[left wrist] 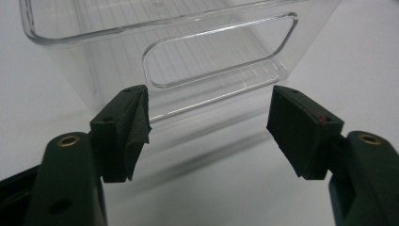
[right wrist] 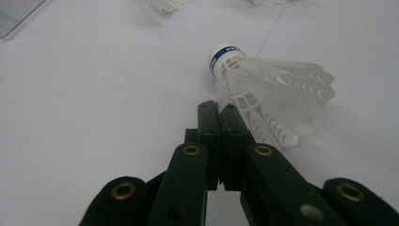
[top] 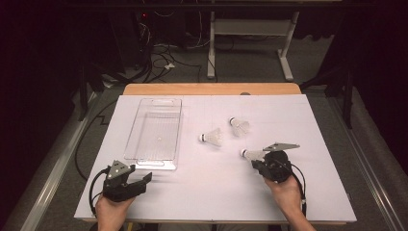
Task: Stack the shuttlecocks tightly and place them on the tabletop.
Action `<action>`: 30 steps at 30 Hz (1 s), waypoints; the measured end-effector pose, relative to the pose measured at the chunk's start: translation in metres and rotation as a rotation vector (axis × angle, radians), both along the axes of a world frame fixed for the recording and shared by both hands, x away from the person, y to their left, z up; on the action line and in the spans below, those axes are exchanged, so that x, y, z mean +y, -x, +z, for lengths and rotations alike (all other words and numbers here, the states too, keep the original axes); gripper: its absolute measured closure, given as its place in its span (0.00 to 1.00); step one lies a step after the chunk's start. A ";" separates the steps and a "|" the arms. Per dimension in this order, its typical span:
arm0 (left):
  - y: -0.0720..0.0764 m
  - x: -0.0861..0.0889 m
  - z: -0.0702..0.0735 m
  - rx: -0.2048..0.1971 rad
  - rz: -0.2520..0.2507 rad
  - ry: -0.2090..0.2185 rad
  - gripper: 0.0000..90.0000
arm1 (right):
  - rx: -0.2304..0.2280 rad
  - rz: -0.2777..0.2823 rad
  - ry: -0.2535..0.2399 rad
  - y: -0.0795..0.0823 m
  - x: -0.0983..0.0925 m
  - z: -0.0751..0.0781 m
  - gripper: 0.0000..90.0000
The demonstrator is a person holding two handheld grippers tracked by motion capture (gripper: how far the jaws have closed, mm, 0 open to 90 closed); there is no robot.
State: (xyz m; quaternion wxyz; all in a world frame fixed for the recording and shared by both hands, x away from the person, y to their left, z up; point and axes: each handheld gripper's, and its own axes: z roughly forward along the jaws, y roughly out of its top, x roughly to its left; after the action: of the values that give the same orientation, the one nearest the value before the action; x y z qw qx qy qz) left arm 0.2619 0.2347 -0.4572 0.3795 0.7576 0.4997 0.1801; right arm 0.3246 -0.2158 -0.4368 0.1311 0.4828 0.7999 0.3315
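Observation:
Three white shuttlecocks lie on the white table sheet (top: 202,192). One shuttlecock (top: 251,154) (right wrist: 268,87), with a blue band under its cork, lies at the tips of my right gripper (top: 256,160) (right wrist: 219,109). That gripper's jaws are pressed together on the edge of its feather skirt. Two more shuttlecocks (top: 212,137) (top: 239,126) rest farther back. My left gripper (top: 140,175) (left wrist: 209,127) sits near the front left, open with nothing between its jaws. It faces the near end wall of a clear plastic bin (top: 139,115) (left wrist: 94,28).
The bin stands lengthwise at the left of the sheet and holds nothing; a handle slot (left wrist: 221,49) is cut in its near wall. A wooden table edge (top: 211,89) shows behind the sheet. Cables and a desk frame (top: 250,33) lie on the floor beyond.

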 end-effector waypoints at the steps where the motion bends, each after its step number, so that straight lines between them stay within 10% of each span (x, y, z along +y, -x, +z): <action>1: 0.000 0.000 0.000 0.001 0.000 0.001 0.34 | 0.000 0.003 0.000 0.000 -0.001 0.000 1.00; 30: 0.000 0.001 0.000 -0.001 0.003 -0.003 0.34 | -0.009 0.095 -0.007 -0.007 -0.008 0.013 1.00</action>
State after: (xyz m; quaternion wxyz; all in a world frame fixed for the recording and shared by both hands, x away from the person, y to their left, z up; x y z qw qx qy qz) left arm 0.2617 0.2352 -0.4573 0.3784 0.7572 0.5004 0.1816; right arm 0.3319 -0.2233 -0.4243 0.1172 0.4433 0.8202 0.3422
